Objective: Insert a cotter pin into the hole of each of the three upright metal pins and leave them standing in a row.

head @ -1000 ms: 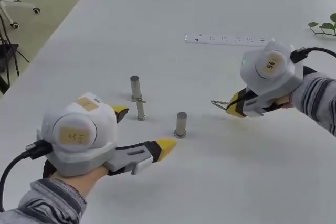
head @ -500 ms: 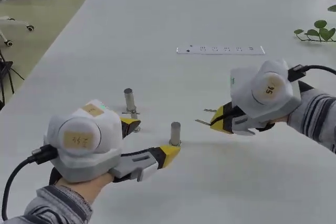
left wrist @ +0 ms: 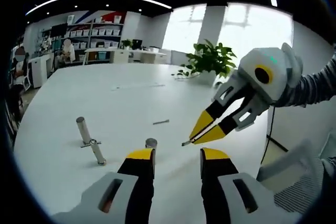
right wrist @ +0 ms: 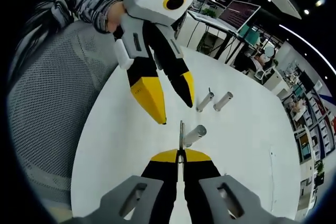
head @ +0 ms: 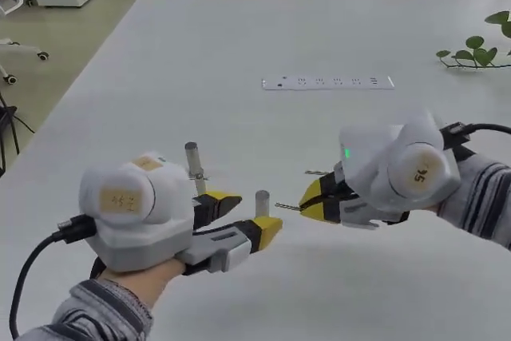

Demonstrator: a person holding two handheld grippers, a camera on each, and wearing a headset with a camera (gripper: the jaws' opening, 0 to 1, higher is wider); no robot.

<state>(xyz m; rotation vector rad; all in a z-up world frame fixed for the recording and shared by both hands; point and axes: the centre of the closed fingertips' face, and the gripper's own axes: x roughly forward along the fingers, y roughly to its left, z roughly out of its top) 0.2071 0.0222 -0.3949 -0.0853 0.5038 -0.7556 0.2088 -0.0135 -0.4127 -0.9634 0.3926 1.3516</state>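
Note:
Three short metal pins stand on the white table (head: 239, 61). The nearest pin (head: 262, 201) (left wrist: 151, 143) (right wrist: 194, 135) stands just ahead of my open left gripper (head: 247, 215) (left wrist: 177, 153), close to one jaw tip. The back pins (head: 192, 157) (left wrist: 82, 128) stand together, and a cotter pin (left wrist: 90, 142) crosses them. My right gripper (head: 313, 197) (right wrist: 180, 155) is shut on a cotter pin (head: 288, 208) (right wrist: 181, 132), whose tip points at the nearest pin from the right. A loose cotter pin (head: 315, 172) (left wrist: 161, 122) lies on the table behind it.
A white power strip (head: 327, 82) lies across the far middle of the table. A green plant (head: 471, 47) sits at the far right edge. Office chairs and floor lie beyond the table's left edge.
My right gripper has carried the cotter pin left, close to the nearest pin. The left gripper has moved forward beside that pin. The head camera has tilted.

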